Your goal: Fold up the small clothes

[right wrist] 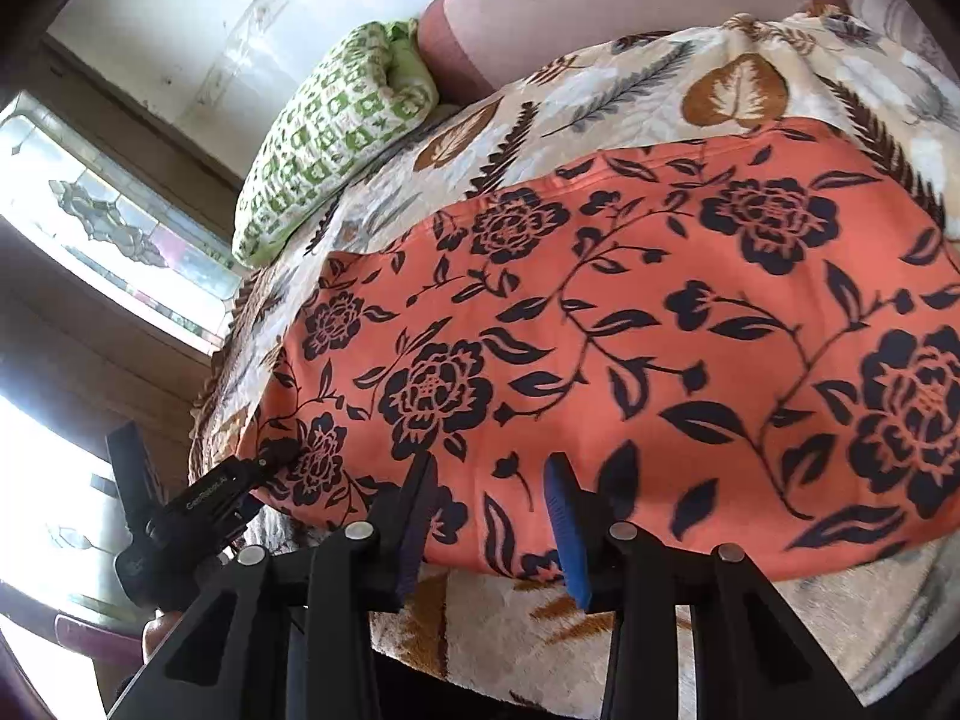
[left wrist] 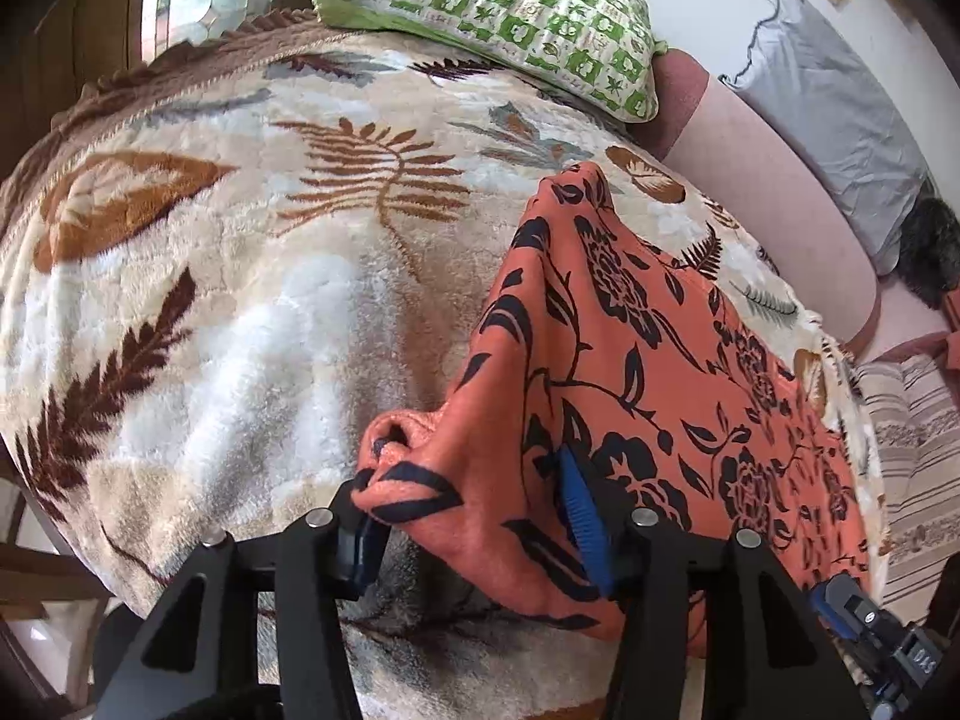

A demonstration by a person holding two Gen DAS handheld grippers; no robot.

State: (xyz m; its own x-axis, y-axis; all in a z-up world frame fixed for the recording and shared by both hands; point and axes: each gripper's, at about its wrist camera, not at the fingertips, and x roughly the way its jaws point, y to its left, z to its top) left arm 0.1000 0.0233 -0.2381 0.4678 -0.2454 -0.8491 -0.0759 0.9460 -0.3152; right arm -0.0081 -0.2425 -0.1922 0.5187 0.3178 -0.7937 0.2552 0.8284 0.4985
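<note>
An orange cloth [left wrist: 648, 360] with a black flower print lies spread on a plush leaf-patterned blanket [left wrist: 252, 312]. My left gripper [left wrist: 474, 498] stands open at the cloth's near left corner. The rolled corner drapes over the left finger [left wrist: 360, 546], and the blue right pad [left wrist: 585, 516] rests on the cloth. My right gripper [right wrist: 491, 468] is open over the near edge of the cloth [right wrist: 660, 312], with flat cloth between its fingers. In the right wrist view the left gripper's labelled finger [right wrist: 240, 474] touches the cloth's left corner.
A green-and-white checked pillow [left wrist: 498, 18] lies at the far end of the blanket. Beyond it are a pink mattress [left wrist: 774, 180] and a grey pillow [left wrist: 840, 108]. A window [right wrist: 120, 222] sits to the left. The blanket's near edge [right wrist: 510, 630] drops off below the grippers.
</note>
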